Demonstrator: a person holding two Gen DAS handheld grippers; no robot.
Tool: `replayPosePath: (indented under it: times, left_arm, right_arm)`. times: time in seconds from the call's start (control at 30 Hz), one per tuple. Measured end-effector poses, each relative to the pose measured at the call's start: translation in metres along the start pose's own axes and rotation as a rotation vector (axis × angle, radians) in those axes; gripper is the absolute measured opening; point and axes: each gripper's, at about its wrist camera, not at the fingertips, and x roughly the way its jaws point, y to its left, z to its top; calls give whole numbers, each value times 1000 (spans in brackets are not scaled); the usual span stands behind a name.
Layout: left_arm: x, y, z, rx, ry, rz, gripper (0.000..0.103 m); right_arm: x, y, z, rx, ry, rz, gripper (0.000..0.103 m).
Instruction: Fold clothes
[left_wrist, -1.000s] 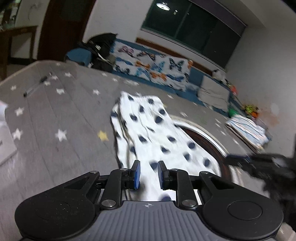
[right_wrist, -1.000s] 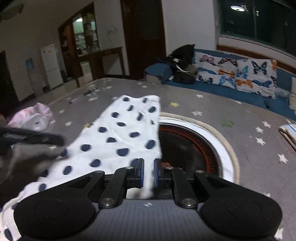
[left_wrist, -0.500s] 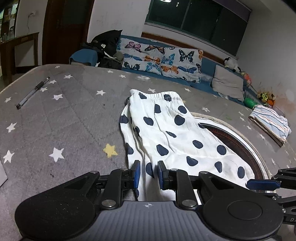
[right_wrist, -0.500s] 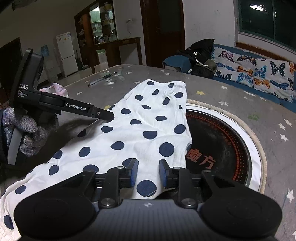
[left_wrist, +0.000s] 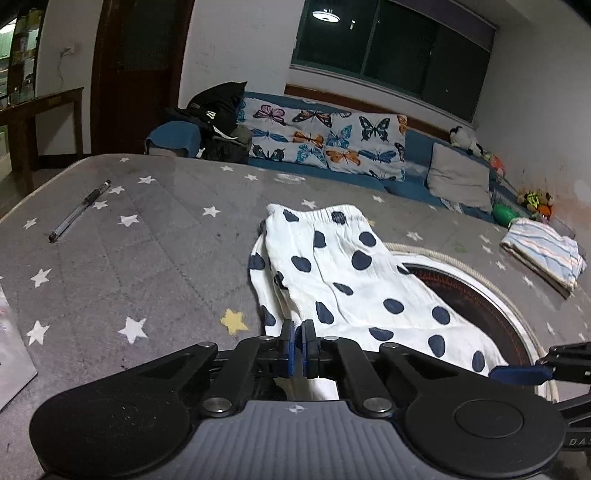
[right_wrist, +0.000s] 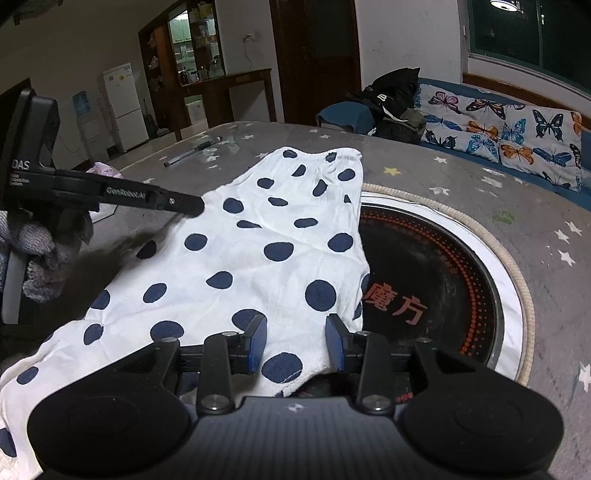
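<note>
White trousers with navy dots (left_wrist: 343, 280) lie flat on the grey star-patterned table, waistband at the far end, partly over a round inset cooktop. My left gripper (left_wrist: 298, 345) is shut on the near left edge of the trousers. My right gripper (right_wrist: 297, 345) is open, its jaws either side of the trousers' (right_wrist: 258, 251) near right hem without pinching it. The left gripper's body (right_wrist: 110, 192) shows at the left of the right wrist view, and the right gripper's blue fingertip (left_wrist: 517, 373) shows at the right of the left wrist view.
The round black cooktop (right_wrist: 436, 273) with a white rim sits under the trousers' right side. A pen (left_wrist: 79, 210) lies far left on the table. A folded striped cloth (left_wrist: 543, 254) lies at the far right. A sofa with butterfly cushions (left_wrist: 325, 144) stands behind the table.
My left gripper has closed on the trousers' near left edge. My right gripper has opened wider over the near right hem. The trousers have settled flat on the table.
</note>
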Motion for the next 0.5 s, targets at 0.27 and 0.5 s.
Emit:
replayPosePath:
  times: [0.27,0.5]
  left_arm:
    - [-5,0,3,-22,-28,0,4]
    - [9,9,-4,-39,41,37,10]
  right_arm:
    - [-4,-1,0,-2,-11,7,40]
    - [-6,-2,1,-9,-19,14,40]
